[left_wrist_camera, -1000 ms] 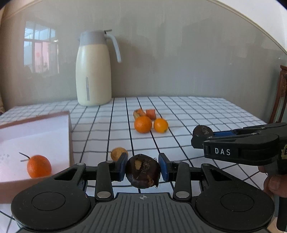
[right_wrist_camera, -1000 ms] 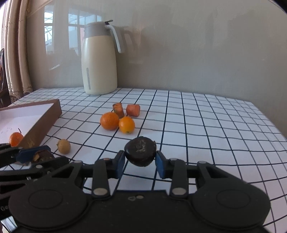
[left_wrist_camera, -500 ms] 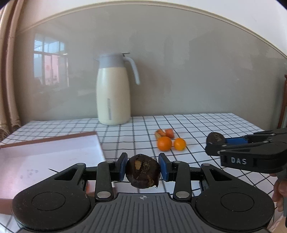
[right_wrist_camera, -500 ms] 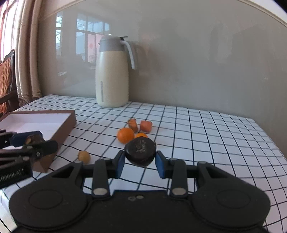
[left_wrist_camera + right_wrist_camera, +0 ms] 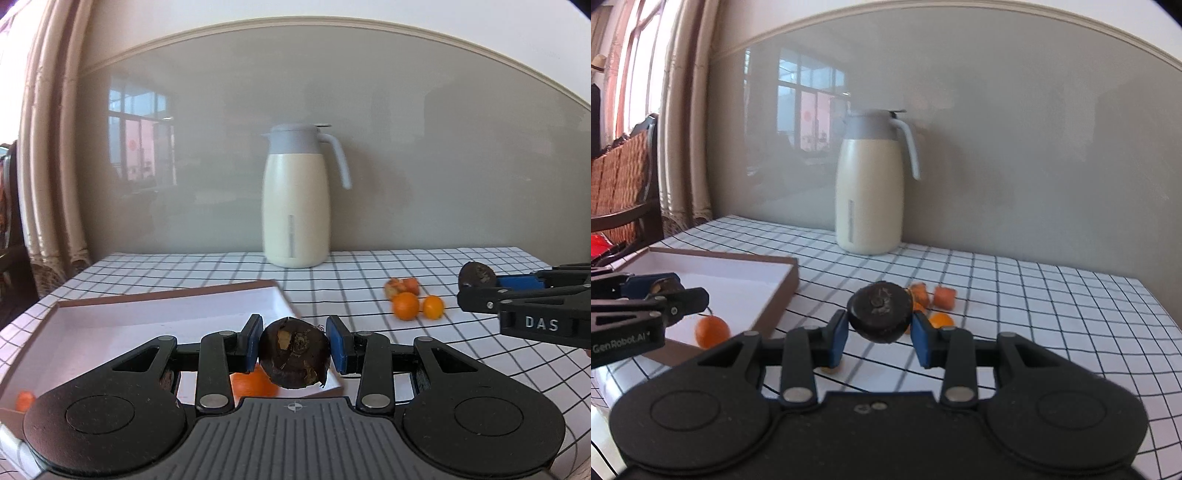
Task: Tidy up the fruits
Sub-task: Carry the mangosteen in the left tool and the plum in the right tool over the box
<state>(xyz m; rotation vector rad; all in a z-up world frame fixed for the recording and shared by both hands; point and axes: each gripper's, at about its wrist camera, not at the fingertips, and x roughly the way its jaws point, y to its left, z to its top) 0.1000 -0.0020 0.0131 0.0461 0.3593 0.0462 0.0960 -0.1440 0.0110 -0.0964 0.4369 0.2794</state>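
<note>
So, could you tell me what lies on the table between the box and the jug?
Nothing: in the right wrist view, only bare checked tablecloth runs from the box to the jug.

Cream jug [image 5: 295,206] with grey lid; white desk [image 5: 369,266] gridded black; brown-walled box [image 5: 783,288], white inside; orange fruits [image 5: 406,305]; dark brown fruit [image 5: 293,352].

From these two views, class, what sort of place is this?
Probably a home dining room: a table with a checked cloth, a cream thermal jug against the wall, and curtains at a window.
</note>
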